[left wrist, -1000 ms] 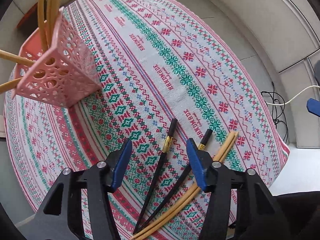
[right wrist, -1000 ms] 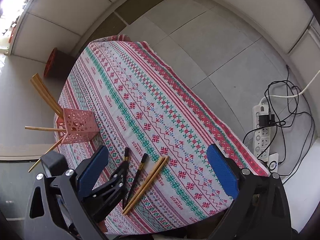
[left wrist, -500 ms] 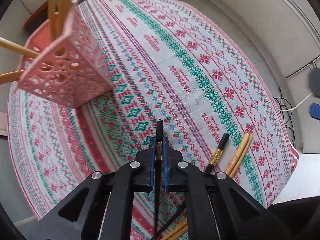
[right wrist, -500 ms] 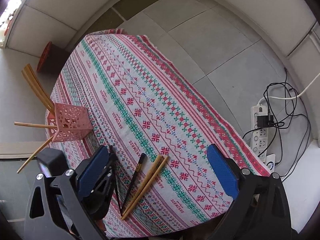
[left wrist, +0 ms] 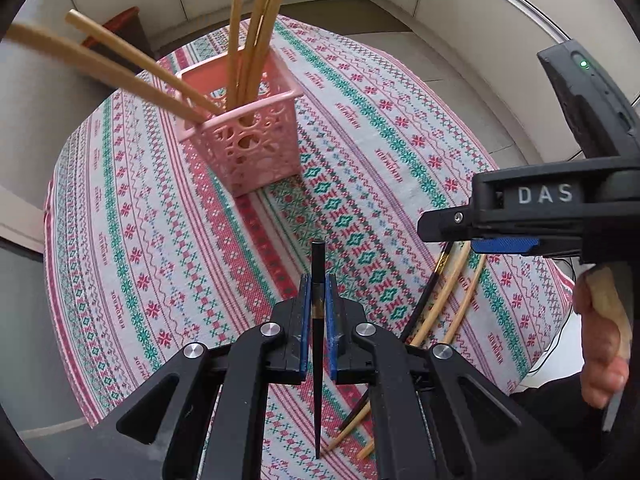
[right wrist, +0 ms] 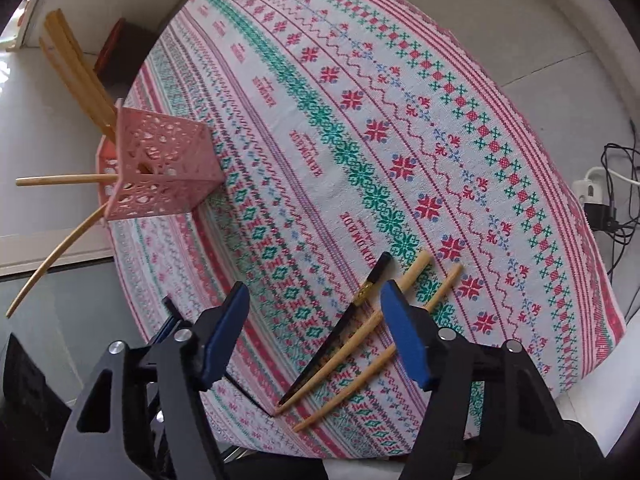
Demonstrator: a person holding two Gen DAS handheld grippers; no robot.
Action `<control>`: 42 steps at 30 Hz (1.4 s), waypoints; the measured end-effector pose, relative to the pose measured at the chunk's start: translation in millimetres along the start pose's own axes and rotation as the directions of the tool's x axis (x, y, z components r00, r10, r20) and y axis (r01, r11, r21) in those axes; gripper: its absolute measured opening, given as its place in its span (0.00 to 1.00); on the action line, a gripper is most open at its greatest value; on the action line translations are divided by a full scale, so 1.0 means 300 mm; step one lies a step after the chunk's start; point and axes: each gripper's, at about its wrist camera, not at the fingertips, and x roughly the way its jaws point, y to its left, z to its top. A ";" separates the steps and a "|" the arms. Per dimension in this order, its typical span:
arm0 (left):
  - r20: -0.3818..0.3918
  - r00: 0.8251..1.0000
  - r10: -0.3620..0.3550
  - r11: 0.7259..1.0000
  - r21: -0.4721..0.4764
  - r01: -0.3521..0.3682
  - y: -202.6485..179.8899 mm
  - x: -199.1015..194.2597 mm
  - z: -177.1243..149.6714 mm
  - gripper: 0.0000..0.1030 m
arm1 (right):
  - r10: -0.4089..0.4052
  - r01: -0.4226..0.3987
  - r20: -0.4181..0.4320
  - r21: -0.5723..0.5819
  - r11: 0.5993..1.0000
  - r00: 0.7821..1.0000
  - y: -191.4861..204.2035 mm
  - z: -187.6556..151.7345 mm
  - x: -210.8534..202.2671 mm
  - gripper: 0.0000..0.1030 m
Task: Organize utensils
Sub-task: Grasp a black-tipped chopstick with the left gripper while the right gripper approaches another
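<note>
The left gripper (left wrist: 316,292) pinches one black chopstick (left wrist: 318,360) and should carry it tip-down over the pink holder (left wrist: 248,148), clear of the bamboo sticks already leaning there. A second ago that chopstick lay on the tablecloth (right wrist: 360,128). The right gripper (right wrist: 316,316), jaws just narrowing, apparently empty, hovers over the remaining chopsticks (right wrist: 352,340).

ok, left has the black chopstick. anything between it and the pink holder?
No. The left gripper is shut on the black chopstick, and only bare tablecloth lies between it and the pink holder. The bamboo chopsticks already inside lean across part of the opening.
</note>
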 end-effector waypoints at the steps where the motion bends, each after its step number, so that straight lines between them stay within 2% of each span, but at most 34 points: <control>1: -0.001 1.000 0.000 1.000 -0.002 0.000 0.003 -0.004 0.002 0.06 | 0.006 -0.006 -0.002 0.004 1.000 1.000 -0.002 0.000 0.008 0.61; 3: 0.000 1.000 -0.001 1.000 -0.009 0.001 0.005 0.000 0.007 0.06 | 0.011 -0.011 -0.007 0.008 1.000 1.000 -0.002 0.006 0.028 0.58; 6: 0.004 1.000 -0.005 1.000 -0.014 0.005 0.006 -0.003 0.005 0.06 | 0.034 -0.033 -0.034 0.019 0.999 0.999 -0.004 0.025 0.069 0.48; 10: 0.005 1.000 -0.005 1.000 -0.010 0.005 0.000 0.001 0.004 0.06 | -0.038 0.039 -0.039 0.040 0.998 0.999 -0.013 0.038 0.097 0.47; 12: 0.007 1.000 -0.006 1.000 -0.011 0.006 0.001 -0.002 0.003 0.06 | -0.038 0.040 -0.046 0.042 0.998 0.998 -0.009 0.031 0.098 0.47; 17: 0.011 1.000 -0.004 1.000 -0.020 0.004 0.013 -0.007 0.006 0.06 | -0.018 0.017 0.013 0.015 1.000 1.000 0.008 0.015 0.020 0.47; 19: 0.011 1.000 -0.004 1.000 -0.022 0.004 0.018 -0.006 0.006 0.06 | -0.040 0.040 0.022 -0.002 0.999 0.999 0.009 0.008 -0.008 0.47; 22: 0.009 1.000 -0.003 1.000 -0.024 0.003 0.021 -0.006 0.007 0.07 | -0.054 0.054 -0.008 0.008 0.999 0.999 -0.028 0.005 -0.007 0.48; 26: 0.012 1.000 0.000 1.000 -0.026 0.000 0.022 -0.008 0.011 0.07 | -0.008 0.011 -0.067 0.056 0.998 0.998 -0.078 0.016 0.040 0.48; 29: 0.010 1.000 0.001 1.000 -0.028 -0.001 0.025 -0.008 0.011 0.07 | -0.011 0.019 -0.101 0.078 0.997 0.995 -0.087 0.020 0.079 0.48; 33: 0.012 1.000 0.005 0.999 -0.032 -0.004 0.037 -0.011 0.011 0.07 | -0.027 0.035 -0.096 0.089 0.995 0.995 -0.064 0.018 0.118 0.49; 37: -0.009 1.000 0.014 0.999 -0.045 -0.014 0.054 0.017 0.003 0.08 | -0.109 0.111 -0.049 0.040 0.993 0.993 0.030 0.025 0.157 0.50; 39: -0.031 0.999 0.017 0.998 -0.064 -0.019 0.070 0.051 -0.005 0.13 | -0.168 0.168 -0.014 -0.003 0.986 0.986 0.076 0.022 0.171 0.50; 41: -0.048 0.999 0.020 0.996 -0.087 -0.024 0.083 0.095 -0.015 0.15 | -0.254 0.256 0.044 -0.064 0.965 0.966 0.133 0.004 0.187 0.48; 42: -0.051 0.998 0.024 0.995 -0.094 -0.029 0.086 0.116 -0.019 0.16 | -0.306 0.314 0.089 -0.099 0.944 0.948 0.161 -0.009 0.195 0.41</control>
